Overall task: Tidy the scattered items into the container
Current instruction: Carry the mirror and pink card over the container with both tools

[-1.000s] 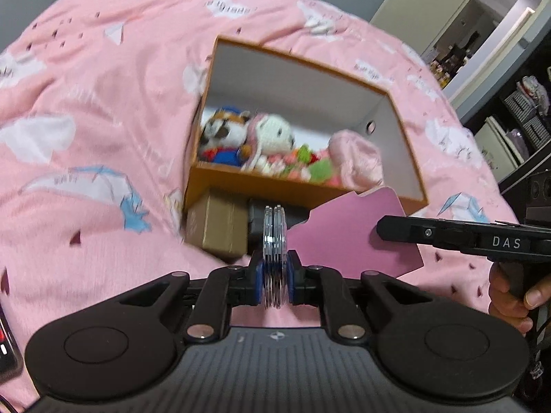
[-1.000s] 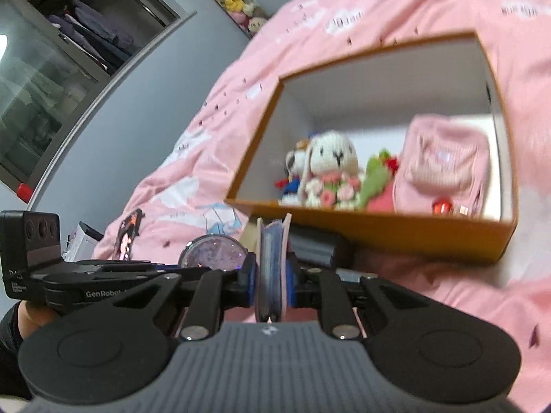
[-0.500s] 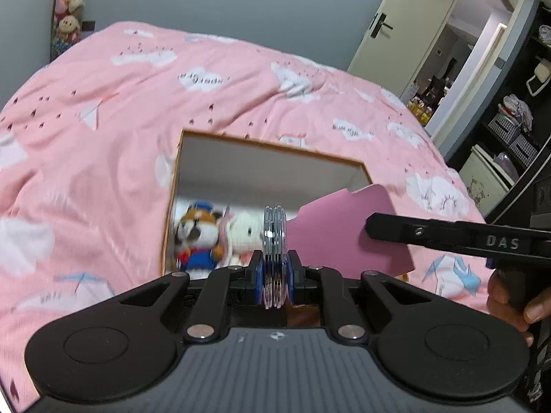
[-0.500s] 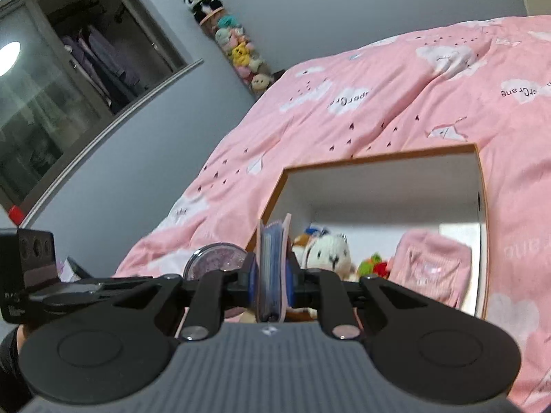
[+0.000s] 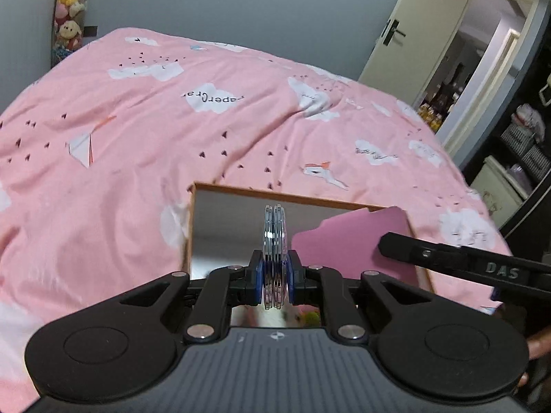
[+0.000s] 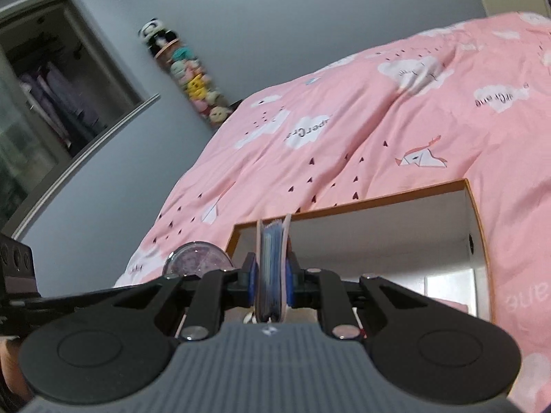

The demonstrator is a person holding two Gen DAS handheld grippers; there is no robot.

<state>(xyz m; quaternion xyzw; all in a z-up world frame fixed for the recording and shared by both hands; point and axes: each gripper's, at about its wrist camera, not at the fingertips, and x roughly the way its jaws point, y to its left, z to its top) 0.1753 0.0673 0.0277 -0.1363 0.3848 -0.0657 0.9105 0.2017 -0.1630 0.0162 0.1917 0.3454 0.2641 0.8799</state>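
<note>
My left gripper [image 5: 274,275] is shut on a round clear glitter disc [image 5: 274,237], held edge-on above the orange-rimmed white box [image 5: 220,227]. The disc shows face-on in the right wrist view [image 6: 198,258]. My right gripper [image 6: 272,282] is shut on a pink booklet with blue pages [image 6: 272,261], also over the box [image 6: 378,237]. The booklet's pink cover [image 5: 347,241] shows in the left wrist view beside the right gripper's finger [image 5: 447,258]. The box's plush toys are mostly hidden below the grippers.
The box sits on a pink cloud-print duvet [image 5: 172,120]. A hanging column of plush toys [image 6: 193,79] is on the grey wall. A door [image 5: 423,34] and shelves [image 5: 523,144] stand to the right; a wardrobe [image 6: 51,103] to the left.
Both grippers have risen and tilted upward with their items. The box has dropped low in both views, and its toys are now mostly out of sight.
</note>
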